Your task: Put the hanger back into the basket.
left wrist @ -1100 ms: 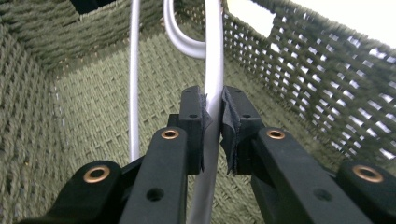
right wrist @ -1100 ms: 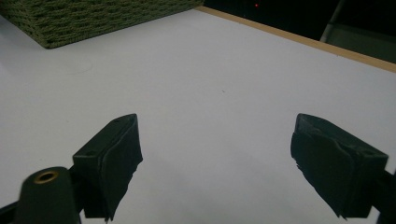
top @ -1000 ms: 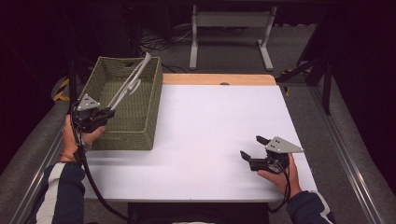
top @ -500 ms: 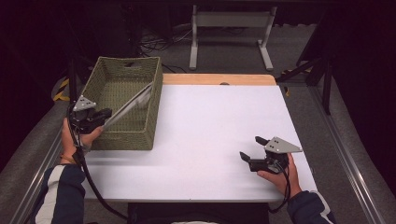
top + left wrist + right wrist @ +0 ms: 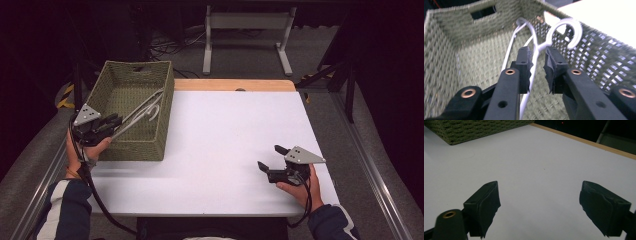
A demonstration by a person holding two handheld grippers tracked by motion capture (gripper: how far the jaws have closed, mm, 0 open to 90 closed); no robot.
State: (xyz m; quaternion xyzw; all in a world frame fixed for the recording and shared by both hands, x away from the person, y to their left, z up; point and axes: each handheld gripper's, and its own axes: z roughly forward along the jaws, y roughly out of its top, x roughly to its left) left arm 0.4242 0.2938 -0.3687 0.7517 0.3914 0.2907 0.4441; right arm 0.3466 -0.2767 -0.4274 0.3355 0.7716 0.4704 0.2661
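The white hanger (image 5: 537, 47) lies in the green basket (image 5: 125, 85), its neck passing between the left gripper (image 5: 537, 66) fingers, which have just been opening and stand slightly apart around it, hook just beyond their tips. The right gripper (image 5: 539, 202) rests over the desk (image 5: 235, 140), fingers spread wide with nothing between them.

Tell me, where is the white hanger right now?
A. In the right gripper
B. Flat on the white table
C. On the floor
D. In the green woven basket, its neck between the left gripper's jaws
D: the white hanger lies in the green woven basket, its neck between the left gripper jaws.
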